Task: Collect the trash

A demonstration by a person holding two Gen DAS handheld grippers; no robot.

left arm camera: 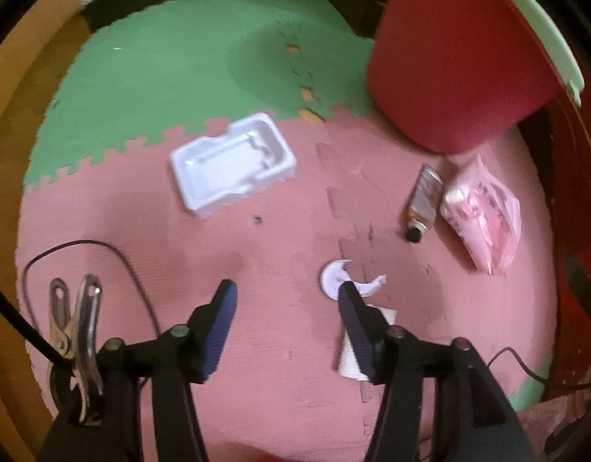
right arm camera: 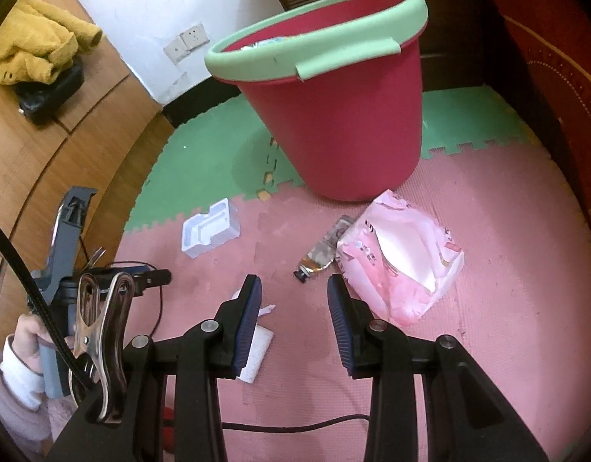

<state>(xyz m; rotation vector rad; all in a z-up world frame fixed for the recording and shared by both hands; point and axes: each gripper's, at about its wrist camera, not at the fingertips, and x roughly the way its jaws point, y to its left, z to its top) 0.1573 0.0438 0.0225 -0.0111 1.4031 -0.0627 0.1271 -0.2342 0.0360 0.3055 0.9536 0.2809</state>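
From my left wrist camera I see the left gripper [left arm camera: 286,288] spread wide over the pink foam mat [left arm camera: 257,346] with nothing between its jaws; its right finger covers part of a torn white scrap [left arm camera: 336,275] and a folded white paper [left arm camera: 349,362] lying just under it. Further out, a white plastic tray [left arm camera: 234,163] sits near the seam with the green mat [left arm camera: 180,65], a squeezed tube [left arm camera: 422,202] lies touching a pink wrapper [left arm camera: 484,215], and the red bucket [left arm camera: 457,61] stands behind them, at the right. A thin black cable [left arm camera: 114,254] loops across the mat at the left. From my right wrist camera the right gripper [right arm camera: 293,288] is likewise open and empty, aimed at the gap between the tube [right arm camera: 322,252] and the paper [right arm camera: 259,350], with the wrapper [right arm camera: 399,258] just beside its right finger. The bucket [right arm camera: 345,123], green-rimmed, has some trash inside. At the left I see the other handheld unit in a hand [right arm camera: 28,338], and a yellow cloth [right arm camera: 37,42] on the wooden surface
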